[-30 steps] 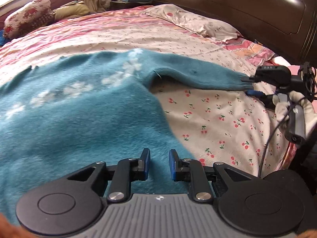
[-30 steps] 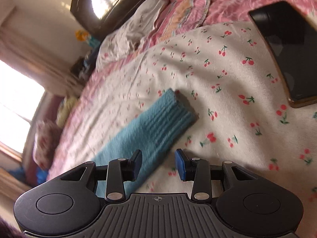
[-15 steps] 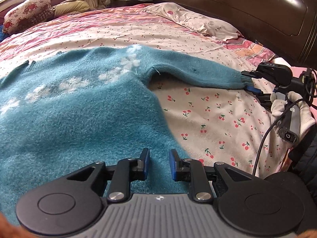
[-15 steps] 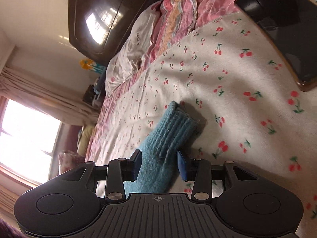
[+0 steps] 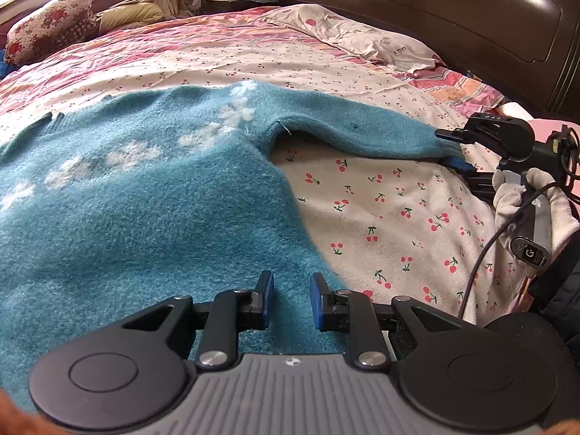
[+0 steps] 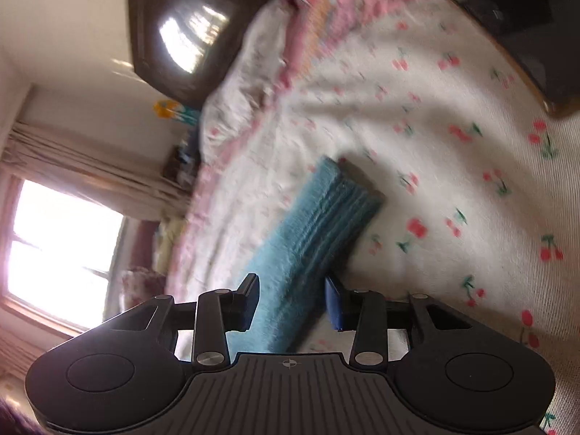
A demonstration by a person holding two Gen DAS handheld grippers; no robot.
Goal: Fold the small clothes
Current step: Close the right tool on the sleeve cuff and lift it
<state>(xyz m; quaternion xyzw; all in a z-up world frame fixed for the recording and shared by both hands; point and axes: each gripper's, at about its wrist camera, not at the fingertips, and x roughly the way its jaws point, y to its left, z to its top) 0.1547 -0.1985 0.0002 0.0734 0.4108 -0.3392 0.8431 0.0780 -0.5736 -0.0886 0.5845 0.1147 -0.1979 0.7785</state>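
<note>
Left gripper (image 5: 289, 301): black linkage arms, silver pivot screws, blue pads (image 5: 267, 299), ribbed grey body with crosshair mark; right gripper (image 5: 457, 156) same build, black cable, white glove (image 5: 558, 210), dark sleeve

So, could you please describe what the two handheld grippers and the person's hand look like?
Each gripper, left gripper and right gripper, has a ribbed grey body, two round black discs, black linkage arms with silver pivot screws, and blue pads on the fingers. From the left camera, the right gripper's handle is held in a white glove, a dark sleeve behind it and a black cable trailing down.
</note>
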